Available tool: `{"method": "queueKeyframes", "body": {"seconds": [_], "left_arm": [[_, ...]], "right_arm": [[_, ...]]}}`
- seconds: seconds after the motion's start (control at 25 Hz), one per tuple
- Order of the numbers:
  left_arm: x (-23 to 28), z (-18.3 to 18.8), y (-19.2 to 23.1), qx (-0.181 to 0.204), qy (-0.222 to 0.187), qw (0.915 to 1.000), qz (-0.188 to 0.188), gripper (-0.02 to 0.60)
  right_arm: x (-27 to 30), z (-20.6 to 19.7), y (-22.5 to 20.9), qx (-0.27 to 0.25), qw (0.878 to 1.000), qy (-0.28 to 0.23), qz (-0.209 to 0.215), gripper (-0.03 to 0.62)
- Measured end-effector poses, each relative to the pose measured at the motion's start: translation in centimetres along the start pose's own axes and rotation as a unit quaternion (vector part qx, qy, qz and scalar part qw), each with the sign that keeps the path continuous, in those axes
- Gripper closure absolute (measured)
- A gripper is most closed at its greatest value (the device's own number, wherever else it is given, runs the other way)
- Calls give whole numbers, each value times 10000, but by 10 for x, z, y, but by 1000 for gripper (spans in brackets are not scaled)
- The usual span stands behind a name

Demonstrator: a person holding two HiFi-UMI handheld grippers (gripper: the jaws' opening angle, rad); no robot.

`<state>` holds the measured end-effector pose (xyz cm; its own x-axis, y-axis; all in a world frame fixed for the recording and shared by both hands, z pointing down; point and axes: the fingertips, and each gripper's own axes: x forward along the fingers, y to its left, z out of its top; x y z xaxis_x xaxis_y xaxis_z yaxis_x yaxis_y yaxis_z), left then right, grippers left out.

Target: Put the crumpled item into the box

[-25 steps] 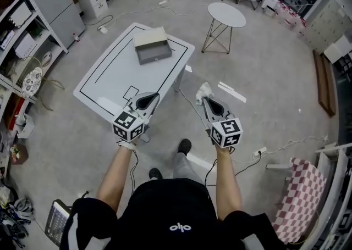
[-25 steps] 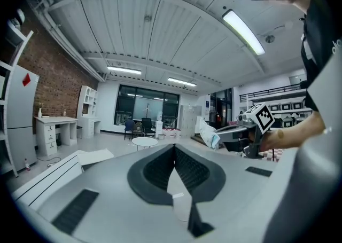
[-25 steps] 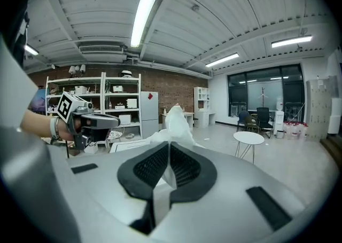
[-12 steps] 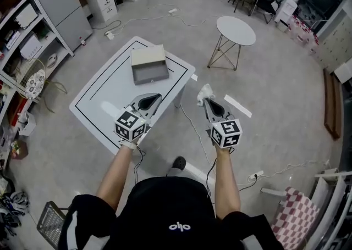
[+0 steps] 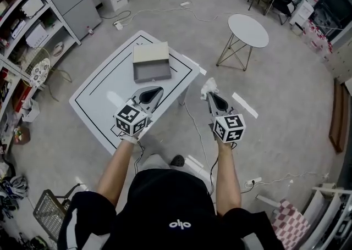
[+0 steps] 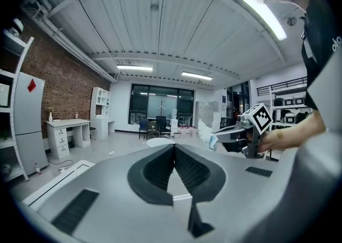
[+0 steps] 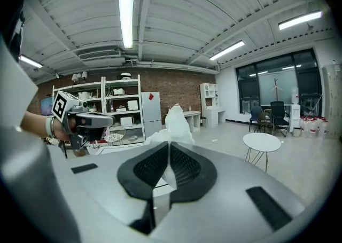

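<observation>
Crumpled white item (image 5: 208, 85) is seen pinched at the tips of the right claw (image 5: 211, 96), just right of centre in the head view. It is held in the air past the right-hand edge of the bench (image 5: 110, 87), with grey floor beneath it. In the right gripper view a thin fold of the item is shown clamped between the pads, which are pressed almost together on it, while the rest is bunched up above the jaw tips.

The left claw (image 5: 159, 89) is held over the near right part of the bench, left of the item. Its jaws are pressed together in the left gripper view, and nothing is caught between them.

The box (image 5: 152, 62) is found on the far part of the bench, above centre in the head view. Its grey tray is open at the top and a beige part is seen at its far side. The box and the item are well apart.

A round white side table (image 5: 248, 23) is seen at the upper right of the head view, and shelving (image 5: 22, 29) along the left edge.
</observation>
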<state>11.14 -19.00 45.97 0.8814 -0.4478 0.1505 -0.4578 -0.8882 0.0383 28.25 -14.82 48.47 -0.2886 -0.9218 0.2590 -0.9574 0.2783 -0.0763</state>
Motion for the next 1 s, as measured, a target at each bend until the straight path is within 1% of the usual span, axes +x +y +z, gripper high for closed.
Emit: {"method": "queueKeyframes", "body": {"seconds": [0.28,0.68,0.84,1.0], "left_arm": [[18,-4,35,3,86,9999,61,581],[43,-5,101,2,124,9999,-62,581],[47,-9,125,-8,135,9999,-106,581],[43,-18,151,-130,147,9998,-83,581]], "right_arm": [[43,4,-9,1,9999,89,104,576],[117,33,-22,-86,9999,112,29,576],[153,34,-14,-129,9996,213,90,576],[188,31,-2,-164,9991,360,181,576]]}}
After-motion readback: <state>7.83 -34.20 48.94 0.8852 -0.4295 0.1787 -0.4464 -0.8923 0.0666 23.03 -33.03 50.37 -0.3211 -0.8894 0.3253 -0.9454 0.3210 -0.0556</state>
